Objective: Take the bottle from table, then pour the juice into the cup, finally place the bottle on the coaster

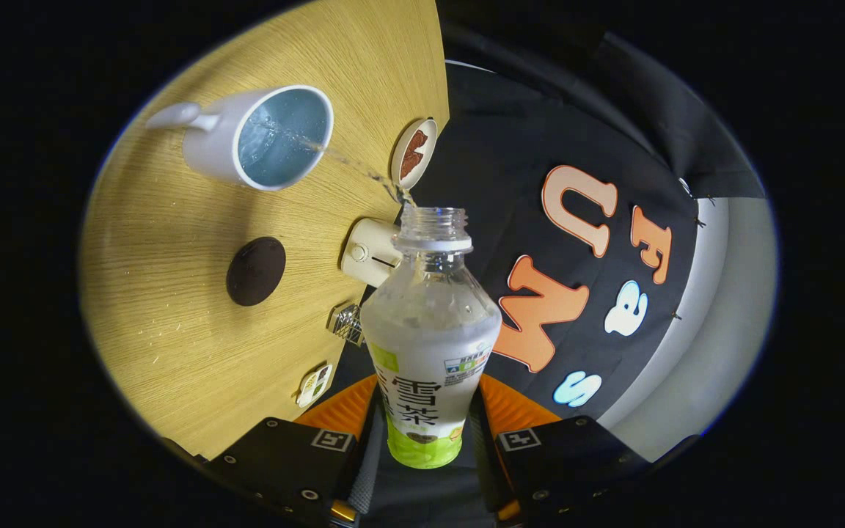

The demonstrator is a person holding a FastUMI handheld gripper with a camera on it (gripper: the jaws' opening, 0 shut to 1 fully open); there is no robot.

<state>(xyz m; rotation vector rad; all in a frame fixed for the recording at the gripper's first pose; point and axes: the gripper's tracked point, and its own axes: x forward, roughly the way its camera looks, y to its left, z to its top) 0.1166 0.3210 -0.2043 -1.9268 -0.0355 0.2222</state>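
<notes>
Tongs [422, 433] are clamped on the bottle [428, 345], one finger on each side, cap off and tipped over the bench [173, 323]. A thin stream runs from its mouth into the cup [257, 138] further ahead, and the coaster [255, 270] lies on the bench between cup and tongs.

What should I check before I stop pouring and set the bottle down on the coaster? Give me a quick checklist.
1. Grip: the gripper has both fingers pressed on the bottle: ok.
2. Stream: liquid from the bottle mouth lands inside the cup: ok.
3. Cup fill level: liquid is visible inside, well below the rim: ok.
4. Spills: small droplets dot the table near the coaster: not ok.
5. Coaster: dark, flat on the table, nothing on it: ok.
6. Liquid left in the bottle: cannot tell.
</notes>
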